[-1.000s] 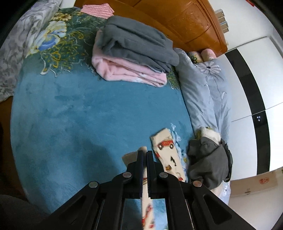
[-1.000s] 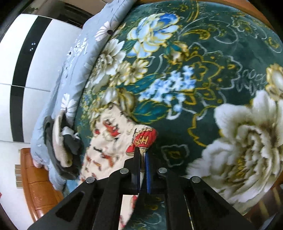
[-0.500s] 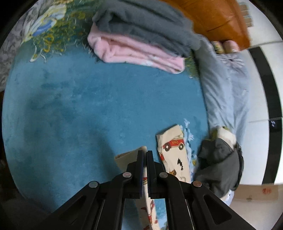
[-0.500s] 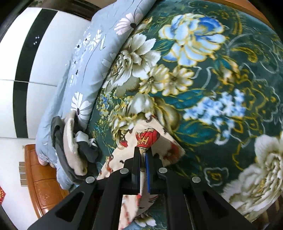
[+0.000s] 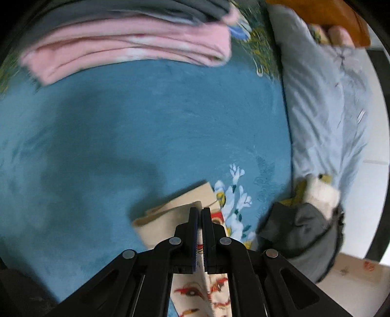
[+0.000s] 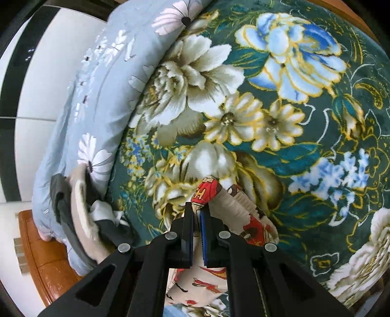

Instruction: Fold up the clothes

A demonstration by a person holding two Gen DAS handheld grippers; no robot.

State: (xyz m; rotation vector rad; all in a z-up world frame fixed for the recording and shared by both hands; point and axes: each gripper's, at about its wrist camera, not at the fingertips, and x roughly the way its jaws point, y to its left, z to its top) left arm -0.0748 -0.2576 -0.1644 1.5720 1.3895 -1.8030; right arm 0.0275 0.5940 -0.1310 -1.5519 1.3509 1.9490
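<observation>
Blue plush blanket (image 5: 121,136) lies bare and open ahead of the left gripper (image 5: 200,214), running up to a folded pink garment (image 5: 131,51) with grey clothes (image 5: 146,9) stacked on it at the far edge. That gripper is clenched on the cream printed garment (image 5: 168,219), whose doubled edge rests on the blanket just in front of the fingertips. The right gripper (image 6: 197,209) likewise pinches the same cartoon-print cloth (image 6: 234,207), over the blanket's dark green flowered part (image 6: 280,97). Both views catch a crumpled grey-and-cream heap (image 5: 299,224) beside a pale blue quilt (image 5: 324,109) along the bed's side. Only the right view shows white and black wardrobe panels (image 6: 34,73); a wooden headboard (image 6: 46,263) sits at its lower left.
</observation>
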